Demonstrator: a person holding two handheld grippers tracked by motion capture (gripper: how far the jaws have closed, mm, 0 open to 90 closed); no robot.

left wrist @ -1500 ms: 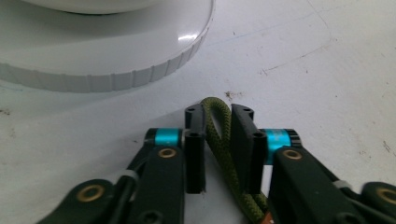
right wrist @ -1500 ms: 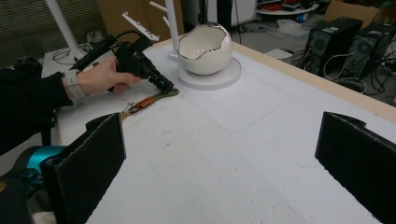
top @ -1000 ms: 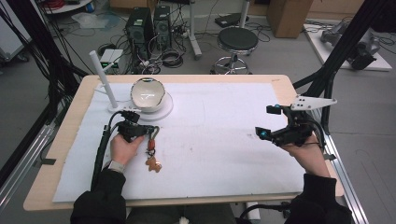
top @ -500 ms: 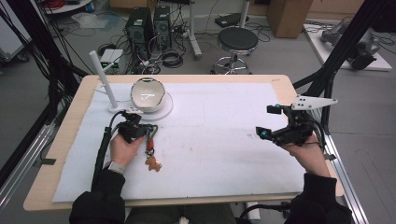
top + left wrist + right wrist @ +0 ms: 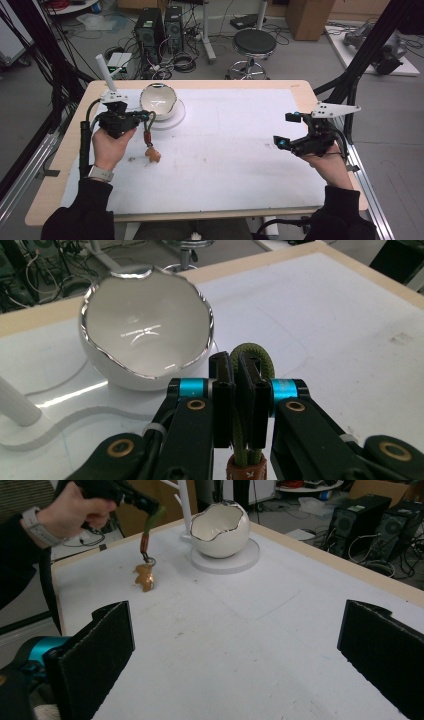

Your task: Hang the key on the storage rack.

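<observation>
While my left hand-held gripper pinches the keychain's green loop so its charm dangles at the bowl's six o'clock, my right hand-held gripper waits spread above the bench.

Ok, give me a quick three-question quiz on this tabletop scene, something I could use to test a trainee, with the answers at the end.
1. True or false: the right gripper is clamped on the keychain.
2. Multiple choice: what does the left gripper hold? A) the white bowl's rim B) the olive cord loop of a keychain C) a white peg
3. Short answer: where does the egg-shaped white bowl sit relative to the brown charm in the high view?

Key
1. False; its jaws stand wide apart over the white mat, holding nothing.
2. B.
3. Farther from the person, on a round white base near the table's far edge; the charm hangs nearer the person.
</observation>
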